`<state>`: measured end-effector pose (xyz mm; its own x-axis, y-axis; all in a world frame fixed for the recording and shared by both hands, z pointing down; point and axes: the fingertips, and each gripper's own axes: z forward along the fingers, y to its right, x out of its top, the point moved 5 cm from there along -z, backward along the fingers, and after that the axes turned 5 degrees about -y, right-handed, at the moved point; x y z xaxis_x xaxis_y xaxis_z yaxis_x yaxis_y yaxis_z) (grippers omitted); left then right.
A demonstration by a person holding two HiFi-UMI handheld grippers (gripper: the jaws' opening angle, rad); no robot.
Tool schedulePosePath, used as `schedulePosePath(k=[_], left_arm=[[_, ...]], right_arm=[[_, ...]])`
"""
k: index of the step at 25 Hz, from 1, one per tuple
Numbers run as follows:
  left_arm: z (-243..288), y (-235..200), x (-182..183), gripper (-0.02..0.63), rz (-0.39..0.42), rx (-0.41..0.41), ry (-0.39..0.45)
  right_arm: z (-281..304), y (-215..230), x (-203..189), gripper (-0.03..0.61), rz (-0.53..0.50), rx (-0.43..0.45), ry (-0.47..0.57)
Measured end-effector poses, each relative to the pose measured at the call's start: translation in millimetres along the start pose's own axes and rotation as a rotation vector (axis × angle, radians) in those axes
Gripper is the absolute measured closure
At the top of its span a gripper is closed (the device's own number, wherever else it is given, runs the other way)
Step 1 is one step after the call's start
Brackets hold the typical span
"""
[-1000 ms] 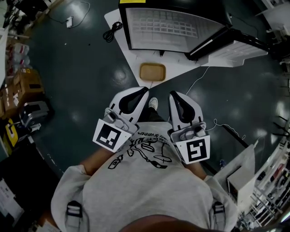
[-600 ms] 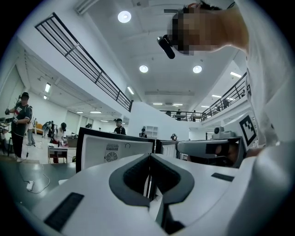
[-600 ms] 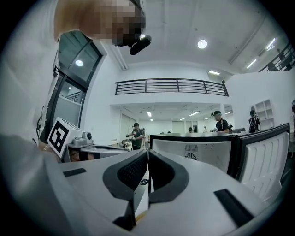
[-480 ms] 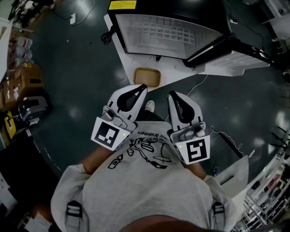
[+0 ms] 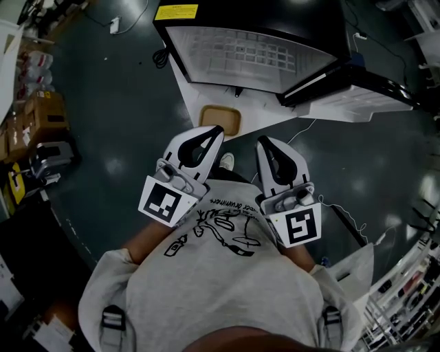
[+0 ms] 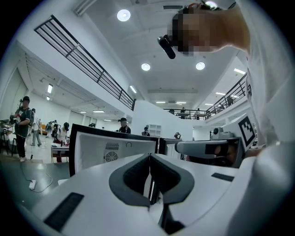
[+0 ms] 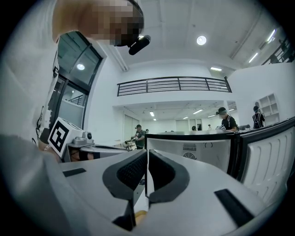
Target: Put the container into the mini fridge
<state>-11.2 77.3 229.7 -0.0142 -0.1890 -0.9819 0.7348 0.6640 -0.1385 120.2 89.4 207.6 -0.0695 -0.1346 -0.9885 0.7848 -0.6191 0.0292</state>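
- Plainly, the left hand-held gripper [image 5: 217, 130] is closed on nothing and held level near the person's chest.
- The shallow tan rectangular container [image 5: 220, 117] lies on the white counter [image 5: 192, 93], just ahead of both grippers and touched by neither.
- The black mini fridge [image 5: 247, 20] with its white interior stands behind the container.
- The right hand-held gripper [image 5: 263, 143] is likewise closed and empty.
- The fridge door [image 5: 357, 93] already stands open, so grasping the container and placing it inside appear to remain.
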Motion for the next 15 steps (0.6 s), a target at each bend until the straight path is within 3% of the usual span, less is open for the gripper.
schedulePosePath(k=[15], left_arm=[[9,-38,-8,0.595,-0.006,-0.029,-0.045]], right_arm=[[40,-1,-4,0.548,0.009,-0.033,-0.038]])
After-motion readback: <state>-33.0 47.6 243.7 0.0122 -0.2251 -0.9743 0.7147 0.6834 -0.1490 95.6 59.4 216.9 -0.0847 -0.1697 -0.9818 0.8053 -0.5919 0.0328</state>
